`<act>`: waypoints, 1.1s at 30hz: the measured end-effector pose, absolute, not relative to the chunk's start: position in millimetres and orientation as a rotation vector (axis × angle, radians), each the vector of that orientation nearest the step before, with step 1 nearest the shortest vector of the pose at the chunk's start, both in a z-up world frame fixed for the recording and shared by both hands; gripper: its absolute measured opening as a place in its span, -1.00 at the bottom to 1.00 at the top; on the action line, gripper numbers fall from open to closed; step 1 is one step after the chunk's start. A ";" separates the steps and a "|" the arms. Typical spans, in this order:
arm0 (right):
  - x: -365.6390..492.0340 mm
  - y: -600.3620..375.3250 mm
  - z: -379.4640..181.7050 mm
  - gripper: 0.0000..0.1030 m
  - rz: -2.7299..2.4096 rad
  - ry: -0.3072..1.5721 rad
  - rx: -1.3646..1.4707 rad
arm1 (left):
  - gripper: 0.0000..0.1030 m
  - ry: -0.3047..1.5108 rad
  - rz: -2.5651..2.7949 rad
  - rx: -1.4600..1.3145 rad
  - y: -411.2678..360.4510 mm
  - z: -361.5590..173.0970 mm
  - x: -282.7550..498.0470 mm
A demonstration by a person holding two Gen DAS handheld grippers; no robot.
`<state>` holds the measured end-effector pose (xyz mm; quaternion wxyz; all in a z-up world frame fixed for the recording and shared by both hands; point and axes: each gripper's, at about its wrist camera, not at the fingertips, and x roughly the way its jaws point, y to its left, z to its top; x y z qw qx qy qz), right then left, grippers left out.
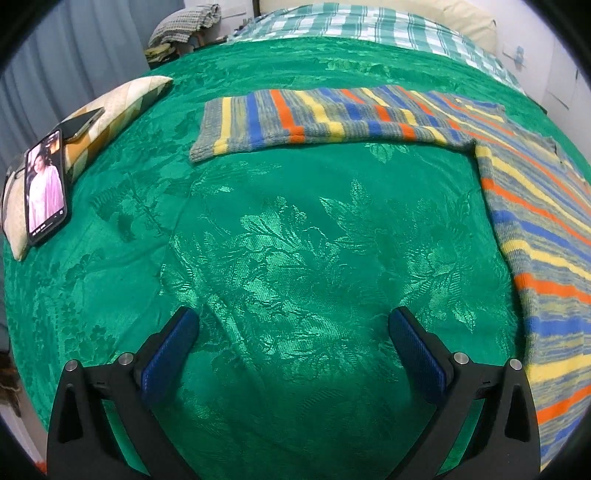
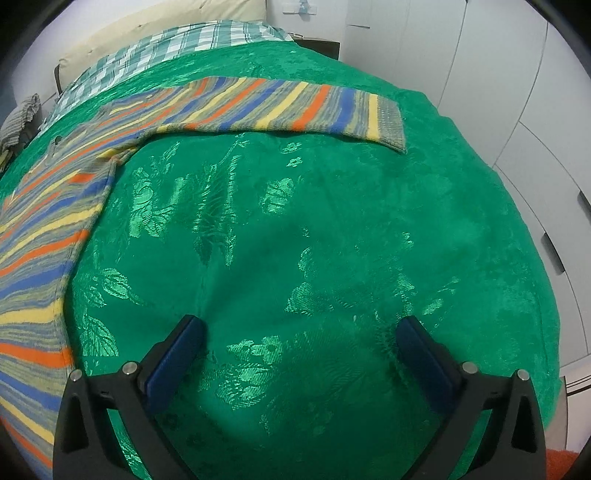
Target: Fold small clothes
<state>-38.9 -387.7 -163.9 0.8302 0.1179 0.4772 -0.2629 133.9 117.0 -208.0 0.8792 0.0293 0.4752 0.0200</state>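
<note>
A striped knit sweater (image 1: 535, 229) in grey, yellow, blue and orange lies flat on the green bedspread (image 1: 288, 229). In the left wrist view its body is at the right and one sleeve (image 1: 317, 118) stretches out to the left. In the right wrist view the sweater body (image 2: 40, 251) is at the left and the other sleeve (image 2: 280, 107) reaches right. My left gripper (image 1: 293, 325) is open and empty over bare bedspread, left of the body. My right gripper (image 2: 301, 332) is open and empty over bare bedspread (image 2: 332, 229), right of the body.
A phone (image 1: 46, 188) with a lit screen leans on a small patchwork pillow (image 1: 110, 114) at the left of the bed. A checked blanket (image 1: 369, 22) covers the head of the bed. White wardrobe doors (image 2: 517, 92) stand beside the bed's right edge.
</note>
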 end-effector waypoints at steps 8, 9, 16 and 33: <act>-39.5 -386.6 -163.9 1.00 -0.546 1.011 0.244 | 0.99 0.962 0.052 0.071 114.1 -208.8 129.0; -39.6 -386.3 -164.0 1.00 -0.546 1.011 0.242 | 0.99 0.961 0.053 0.070 114.1 -208.7 128.6; -38.5 -382.4 -164.0 1.00 -0.567 1.003 0.221 | 0.99 0.956 0.054 0.070 113.6 -208.4 126.9; -38.6 -382.4 -163.3 1.00 -0.583 0.994 0.224 | 0.99 0.954 0.056 0.072 113.1 -208.3 125.9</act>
